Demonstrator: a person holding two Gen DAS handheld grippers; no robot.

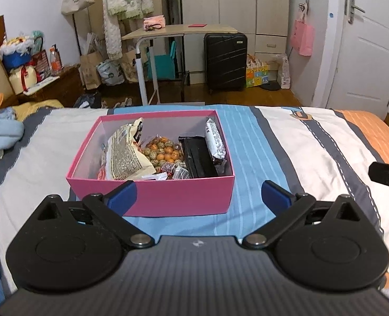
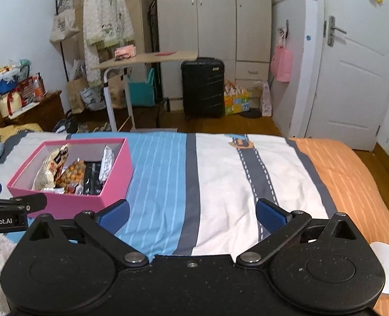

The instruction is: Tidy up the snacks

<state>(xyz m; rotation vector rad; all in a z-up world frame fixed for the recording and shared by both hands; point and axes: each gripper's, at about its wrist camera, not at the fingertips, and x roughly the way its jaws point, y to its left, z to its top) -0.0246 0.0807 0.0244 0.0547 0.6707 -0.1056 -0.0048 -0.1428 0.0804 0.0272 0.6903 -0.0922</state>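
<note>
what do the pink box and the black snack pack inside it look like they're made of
The pink box looks like matte paperboard: flat stiff walls, crisp corners, thin rim, pale plain lining, no gloss. The black snack pack looks like glossy plastic film or foil, judging by streaky highlights and a crimped end; which of the two cannot be told.

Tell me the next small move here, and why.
Probably draw both tools back and stop. The snacks all sit inside the pink box, none shows loose on the bedspread, and the left tool and right tool are open and empty.
</note>
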